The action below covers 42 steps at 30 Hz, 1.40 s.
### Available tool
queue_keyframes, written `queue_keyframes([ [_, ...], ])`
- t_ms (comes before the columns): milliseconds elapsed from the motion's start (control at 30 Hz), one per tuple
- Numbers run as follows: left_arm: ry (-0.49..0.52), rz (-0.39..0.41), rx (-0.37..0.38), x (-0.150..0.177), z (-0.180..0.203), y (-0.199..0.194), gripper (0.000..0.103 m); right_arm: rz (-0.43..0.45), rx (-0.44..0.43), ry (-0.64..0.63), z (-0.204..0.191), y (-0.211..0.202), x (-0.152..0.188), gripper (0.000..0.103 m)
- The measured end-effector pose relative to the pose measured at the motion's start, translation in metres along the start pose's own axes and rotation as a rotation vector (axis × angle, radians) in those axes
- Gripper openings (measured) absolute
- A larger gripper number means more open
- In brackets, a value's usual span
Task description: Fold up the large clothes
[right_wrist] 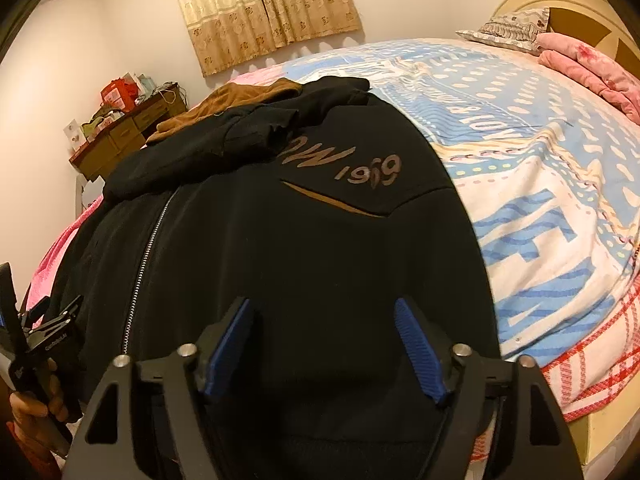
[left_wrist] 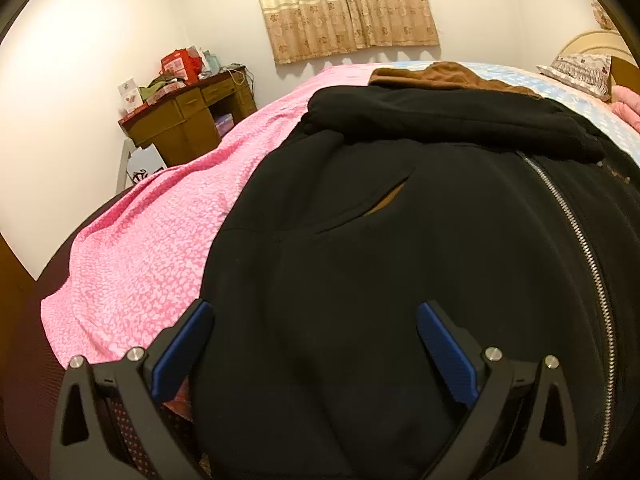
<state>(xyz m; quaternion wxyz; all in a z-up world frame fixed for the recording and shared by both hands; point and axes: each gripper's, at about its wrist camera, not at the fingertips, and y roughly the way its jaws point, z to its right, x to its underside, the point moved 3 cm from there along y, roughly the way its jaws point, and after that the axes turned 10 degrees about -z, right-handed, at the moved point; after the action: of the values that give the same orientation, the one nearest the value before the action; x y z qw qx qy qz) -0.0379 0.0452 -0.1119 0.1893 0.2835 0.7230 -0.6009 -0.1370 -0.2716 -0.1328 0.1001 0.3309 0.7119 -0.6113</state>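
Note:
A large black zip jacket (left_wrist: 380, 240) lies spread front-up on the bed, its silver zipper (left_wrist: 580, 232) running down the middle. One sleeve (left_wrist: 440, 116) is folded across the chest, and brown lining (left_wrist: 432, 74) shows at the collar. My left gripper (left_wrist: 316, 312) hovers open over the jacket's near left hem, with the fabric lying loose under its blue pads (left_wrist: 188, 348). In the right wrist view the same jacket (right_wrist: 300, 248) bears pale lettering (right_wrist: 360, 168). My right gripper (right_wrist: 322, 306) stands open over the near right hem, its pads not pressing.
A pink sheet (left_wrist: 152, 240) covers the bed's left side and a blue-and-white blanket (right_wrist: 540, 184) its right. A pillow (right_wrist: 508, 28) and pink bedding (right_wrist: 592, 68) lie by the headboard. A cluttered wooden desk (left_wrist: 188, 120) stands in the corner. A hand (right_wrist: 32, 408) holds the left gripper's handle.

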Motion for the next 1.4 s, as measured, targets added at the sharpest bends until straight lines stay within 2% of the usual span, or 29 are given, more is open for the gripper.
queue_keyframes([
  [167, -0.093, 0.003, 0.14, -0.001, -0.025, -0.019, 0.103, -0.028, 0.061, -0.084, -0.015, 0.007, 0.0, 0.093],
  [267, -0.136, 0.049, 0.149, 0.002, -0.055, -0.035, 0.103, -0.026, 0.113, -0.137, -0.023, 0.01, 0.002, 0.095],
  [367, -0.156, 0.069, 0.136, 0.01, -0.081, -0.044, 0.103, -0.017, 0.121, -0.145, -0.023, 0.013, 0.003, 0.097],
  [433, -0.161, 0.061, 0.181, 0.019, -0.095, -0.048, 0.103, -0.016, 0.128, -0.154, -0.024, 0.015, 0.004, 0.098],
  [500, -0.159, 0.042, 0.257, 0.03, -0.101, -0.05, 0.103, -0.018, 0.135, -0.17, -0.025, 0.015, 0.004, 0.098],
  [567, -0.155, 0.026, 0.315, 0.036, -0.1, -0.049, 0.103, -0.015, 0.121, -0.181, -0.025, 0.012, 0.003, 0.098],
  [633, -0.146, -0.006, 0.38, 0.039, -0.094, -0.043, 0.103, -0.003, 0.08, -0.17, -0.022, 0.007, 0.003, 0.098],
  [667, -0.127, -0.034, 0.403, 0.039, -0.086, -0.039, 0.102, 0.014, 0.032, -0.15, -0.018, 0.001, 0.003, 0.098],
  [733, -0.093, -0.033, 0.38, 0.038, -0.077, -0.04, 0.101, 0.037, -0.042, -0.109, -0.011, -0.01, 0.001, 0.098],
  [867, -0.038, -0.035, 0.422, 0.035, -0.064, -0.044, 0.092, 0.09, -0.133, -0.027, 0.014, -0.045, 0.0, 0.098],
  [933, -0.027, -0.04, 0.447, 0.035, -0.063, -0.044, 0.091, 0.096, -0.138, 0.015, 0.036, -0.062, 0.002, 0.098],
  [1000, -0.022, -0.023, 0.437, 0.036, -0.064, -0.043, 0.091, 0.077, -0.117, 0.058, 0.059, -0.072, 0.008, 0.097],
  [1033, -0.019, -0.016, 0.432, 0.035, -0.063, -0.043, 0.091, 0.071, -0.111, 0.073, 0.066, -0.074, 0.013, 0.092],
  [1100, -0.017, -0.011, 0.432, 0.033, -0.062, -0.043, 0.091, 0.051, -0.123, 0.107, 0.079, -0.075, 0.022, 0.084],
  [1167, -0.028, -0.01, 0.444, 0.028, -0.062, -0.041, 0.091, 0.025, -0.171, 0.141, 0.086, -0.068, 0.027, 0.084],
  [1300, -0.02, -0.012, 0.445, 0.027, -0.059, -0.041, 0.091, -0.08, -0.224, 0.097, 0.066, -0.036, 0.035, 0.081],
  [1400, 0.004, -0.01, 0.428, 0.029, -0.058, -0.042, 0.091, -0.103, -0.157, 0.016, 0.05, -0.026, 0.033, 0.078],
])
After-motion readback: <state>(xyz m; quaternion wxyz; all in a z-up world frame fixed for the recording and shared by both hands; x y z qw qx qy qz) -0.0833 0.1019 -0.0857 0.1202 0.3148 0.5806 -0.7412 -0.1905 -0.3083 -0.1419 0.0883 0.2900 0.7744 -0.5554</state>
